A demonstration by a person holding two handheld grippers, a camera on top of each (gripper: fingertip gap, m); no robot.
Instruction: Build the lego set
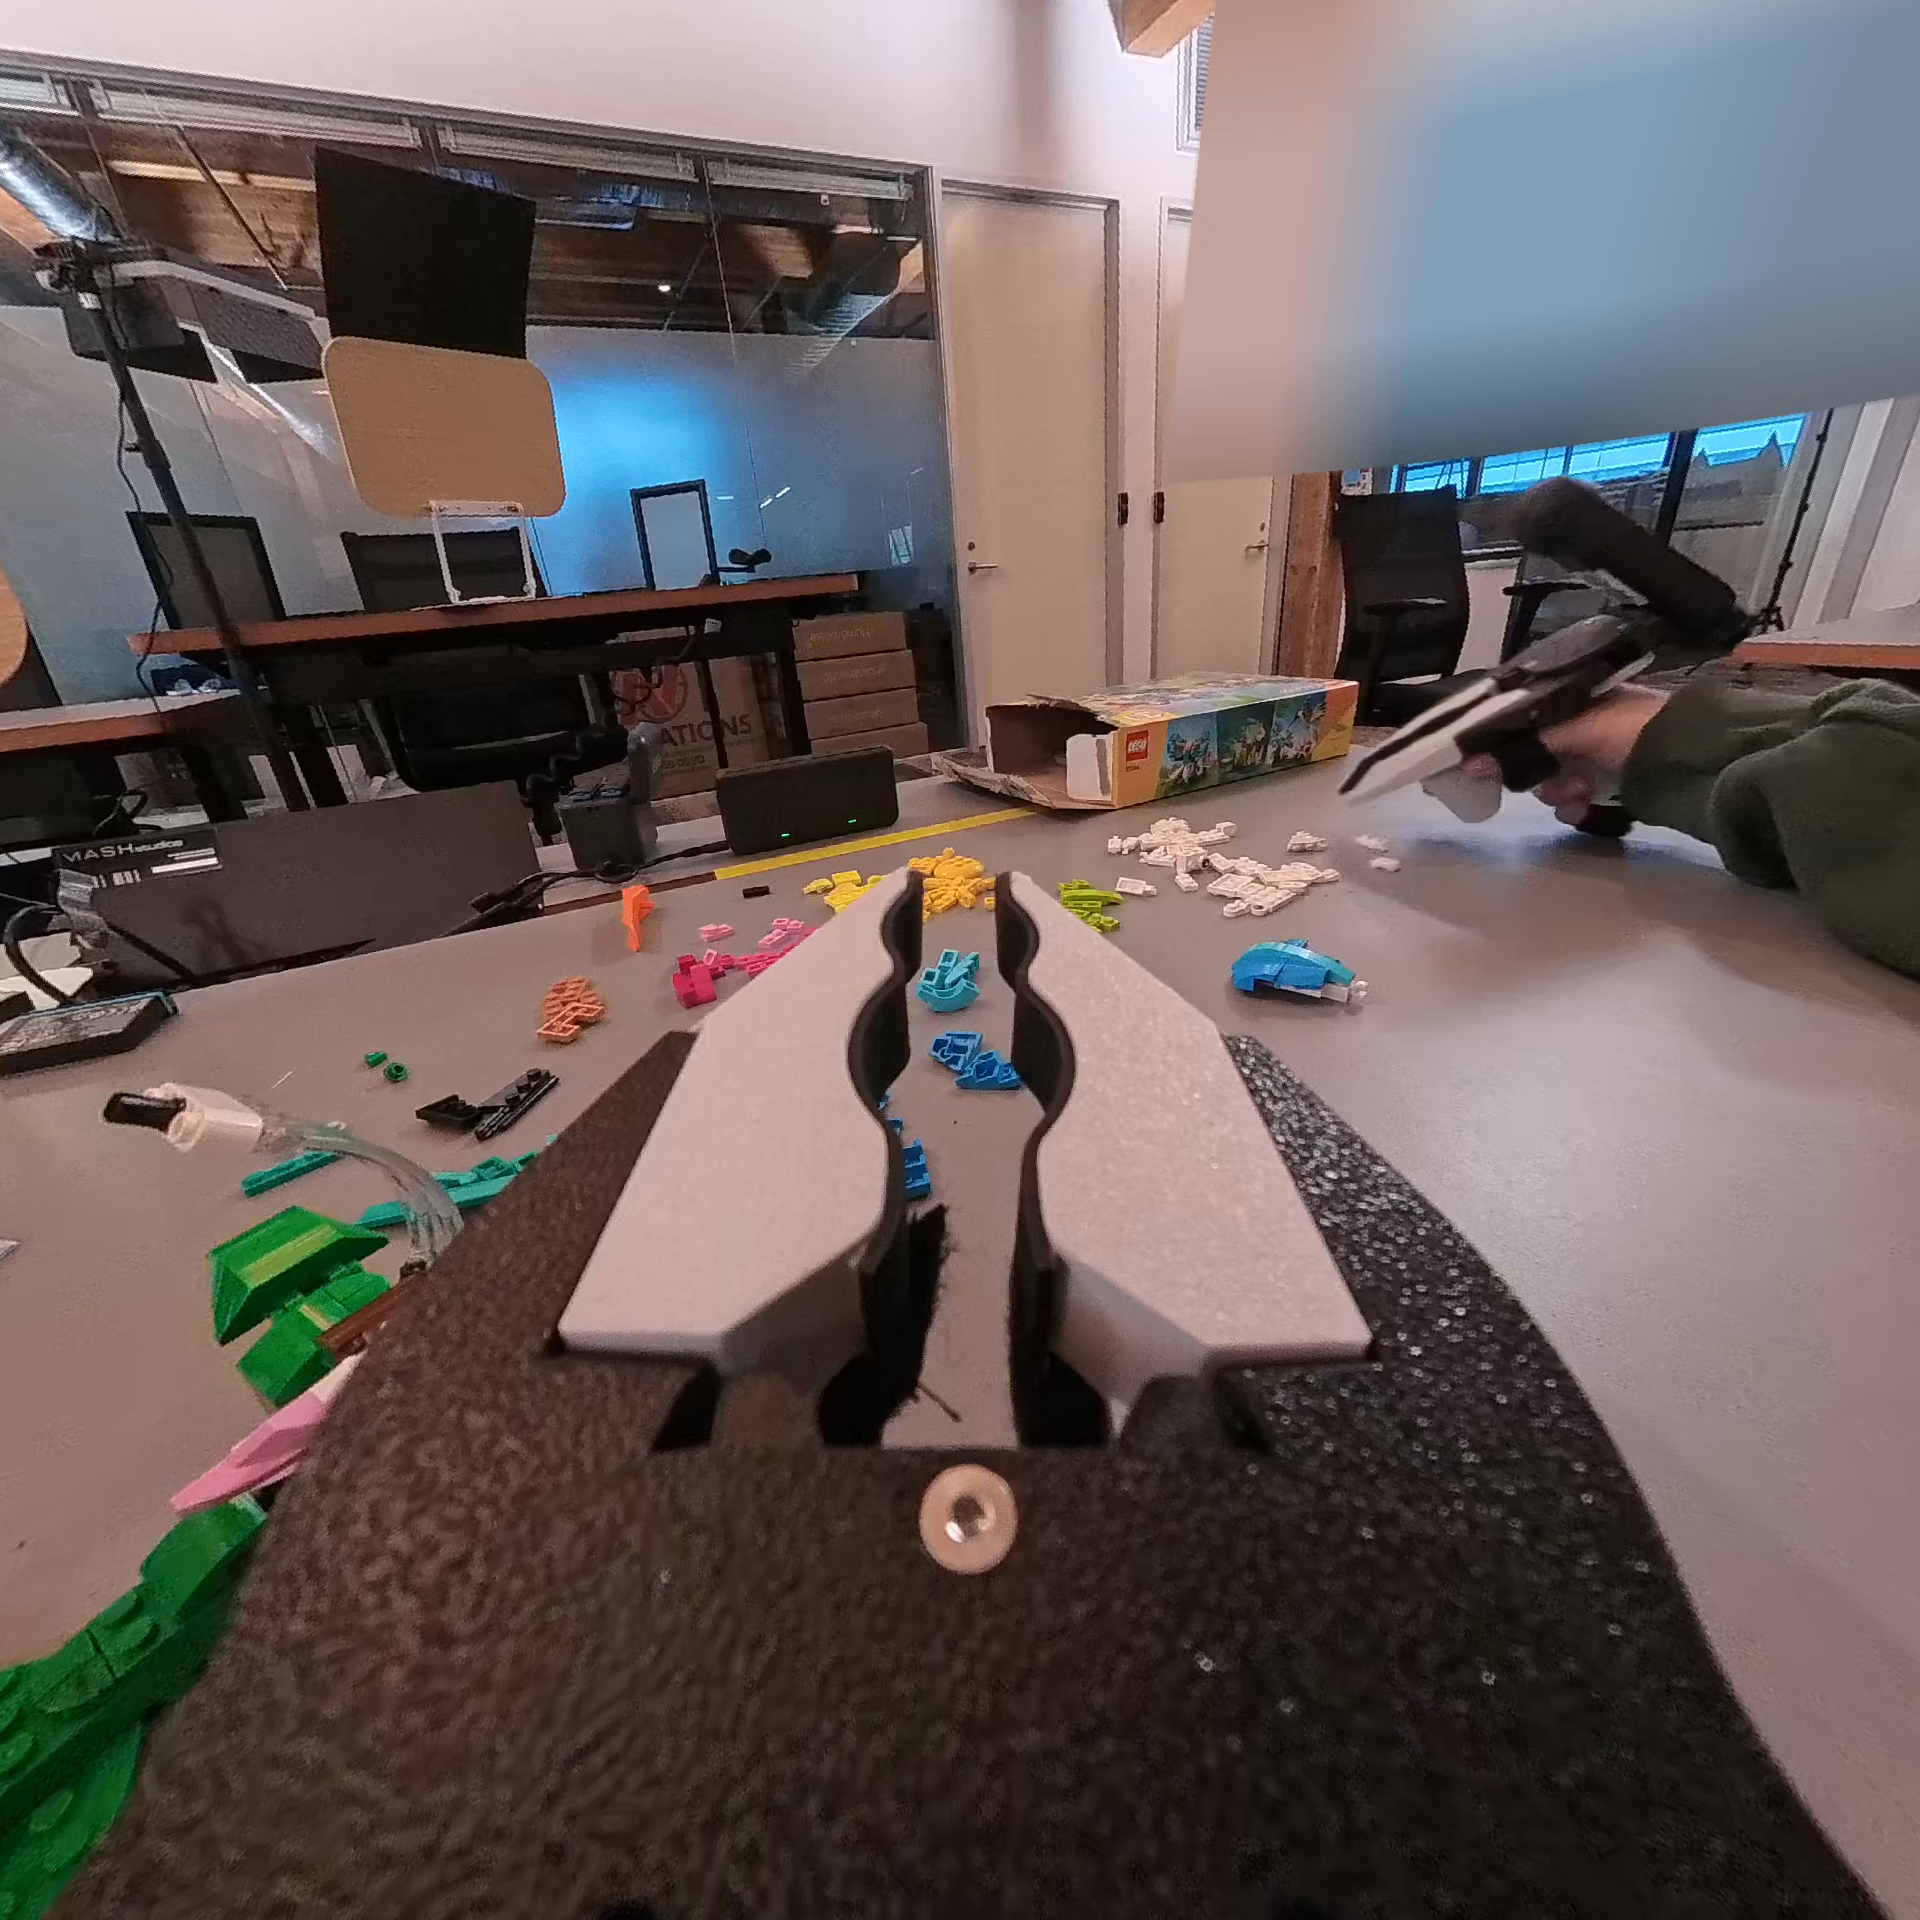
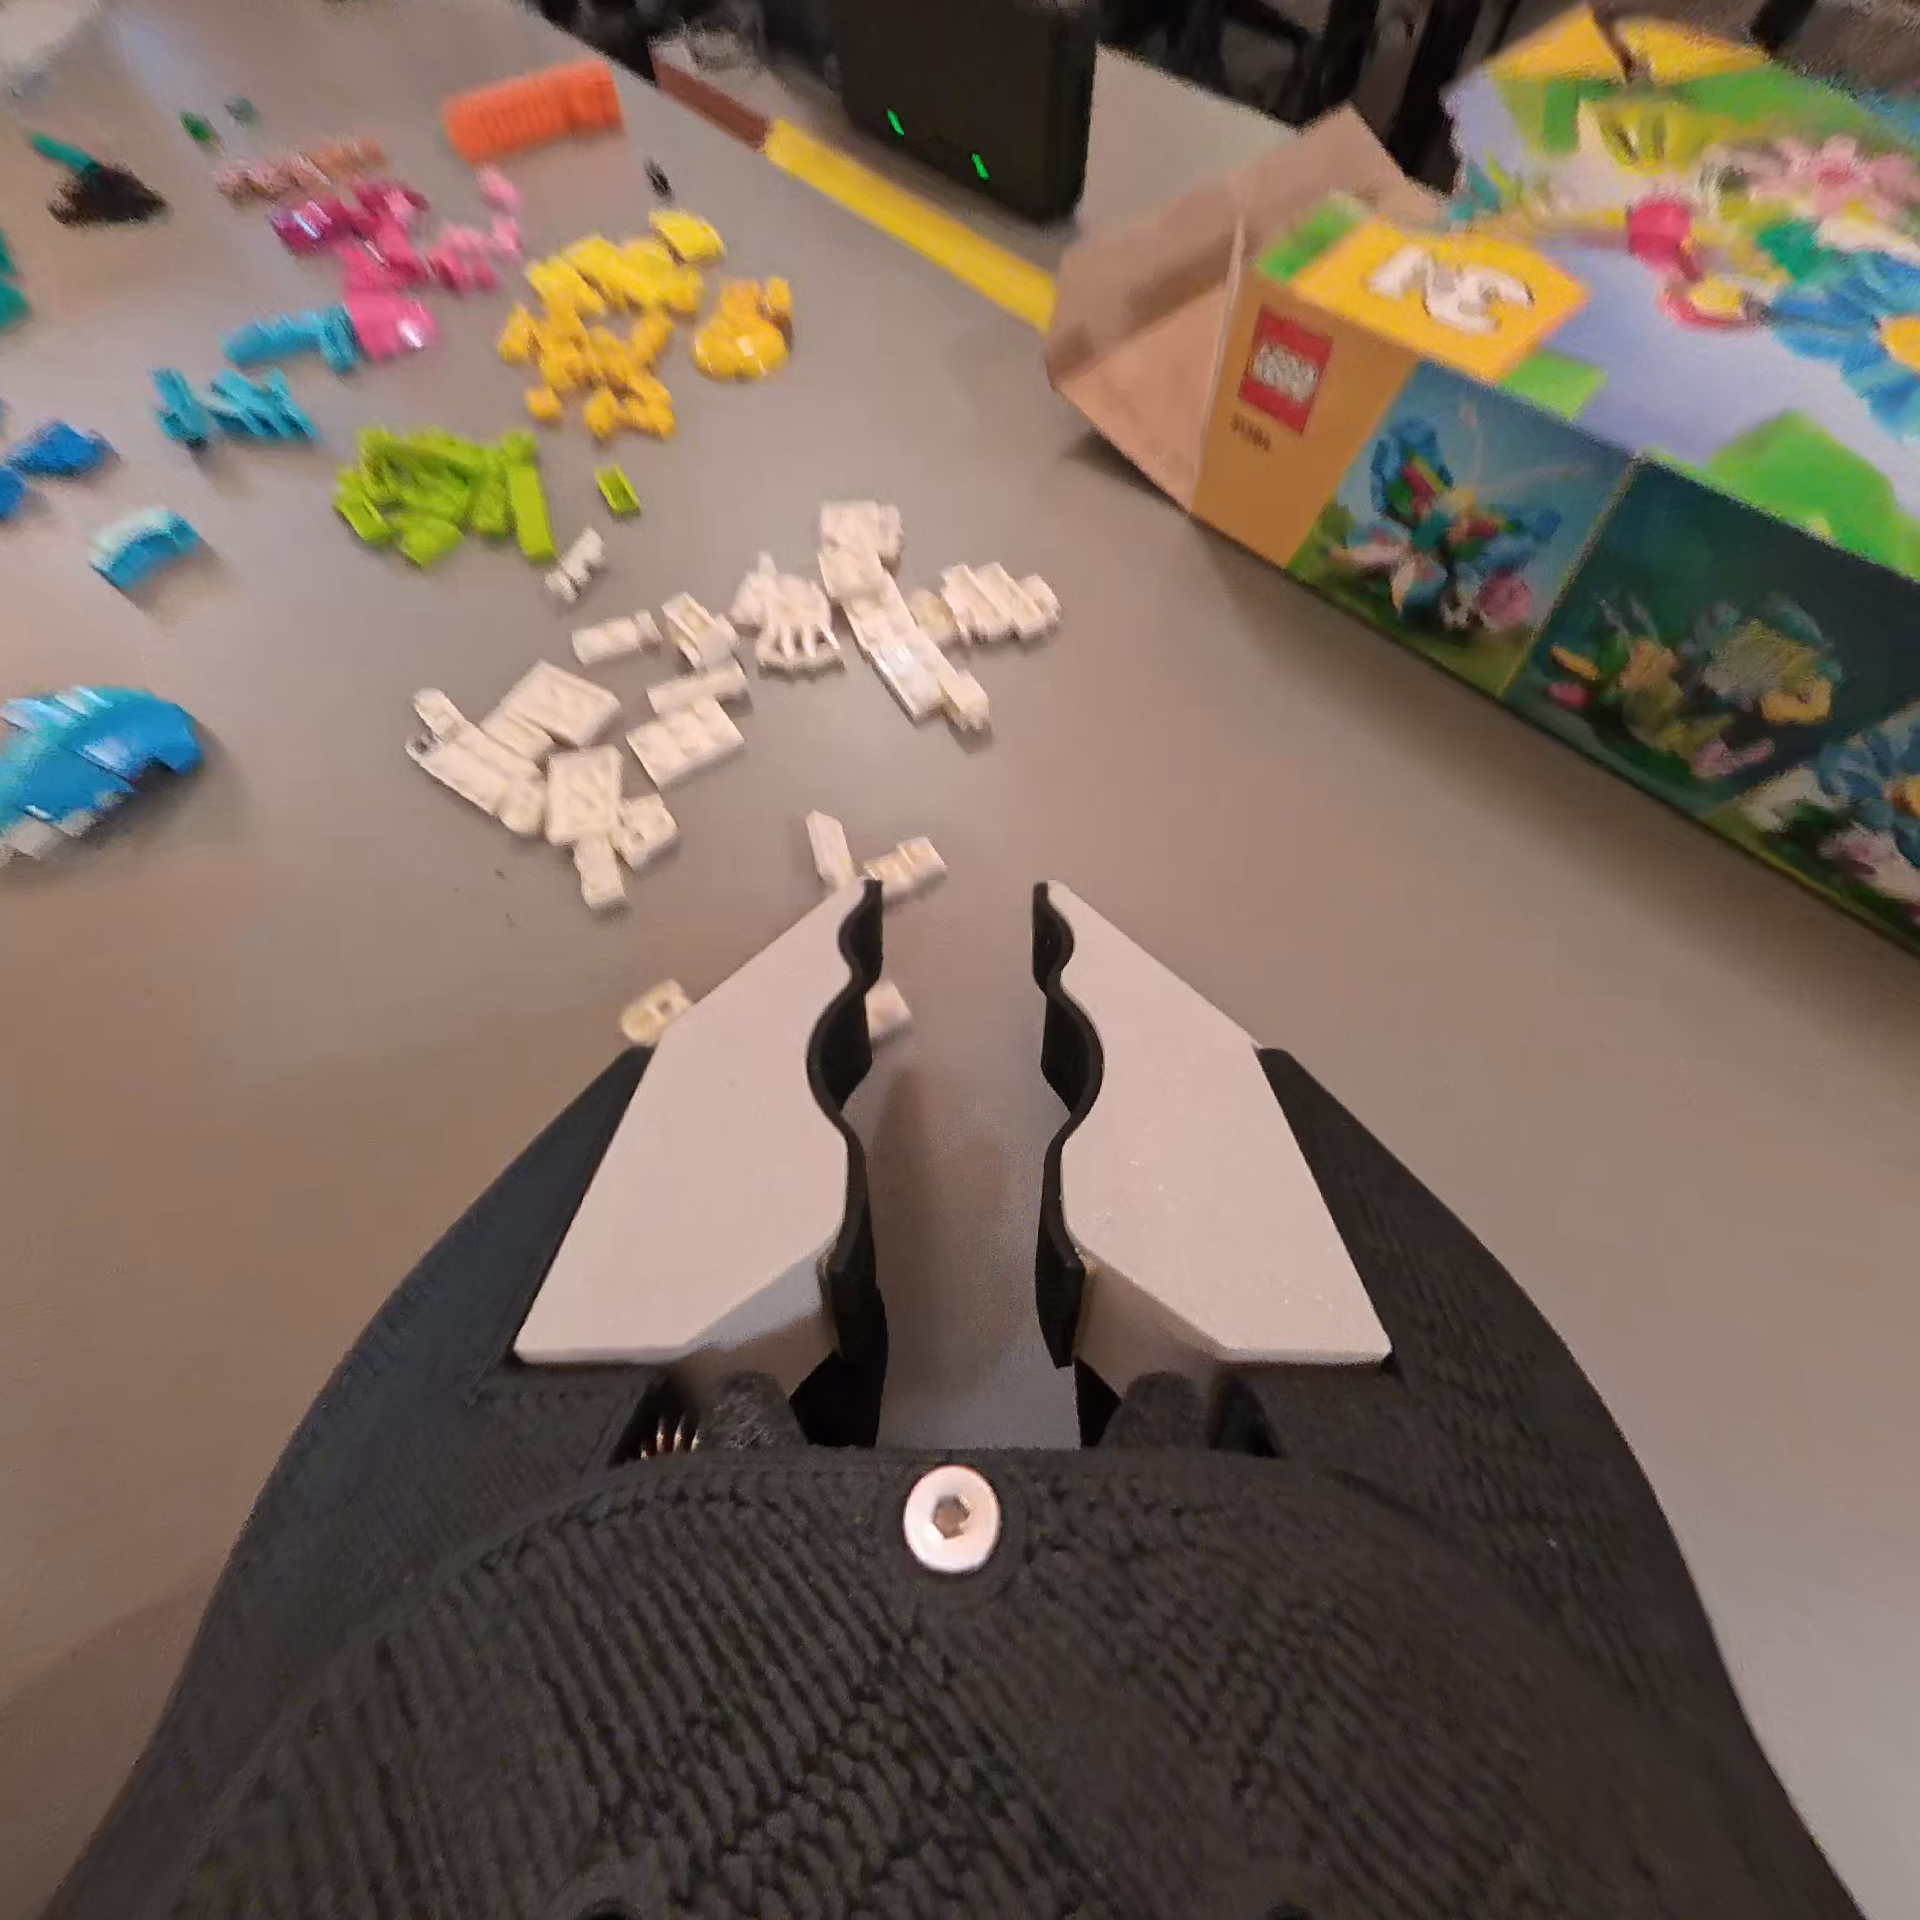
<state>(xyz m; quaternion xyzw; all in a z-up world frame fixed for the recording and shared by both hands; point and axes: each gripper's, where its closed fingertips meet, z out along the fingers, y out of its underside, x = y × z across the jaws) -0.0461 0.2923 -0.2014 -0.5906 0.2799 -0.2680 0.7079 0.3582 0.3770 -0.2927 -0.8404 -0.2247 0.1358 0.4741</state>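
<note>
Your right gripper gapes empty at mid-frame below the white bricks; your left gripper sits parted, empty too.

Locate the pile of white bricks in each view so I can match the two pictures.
Left wrist view: the pile of white bricks lies right of centre, past the left gripper, on the grey table.
Right wrist view: the pile lies left of centre, just ahead of the right gripper.
Shared landmark: the opened set box, beyond and right of the pile in both.
</note>
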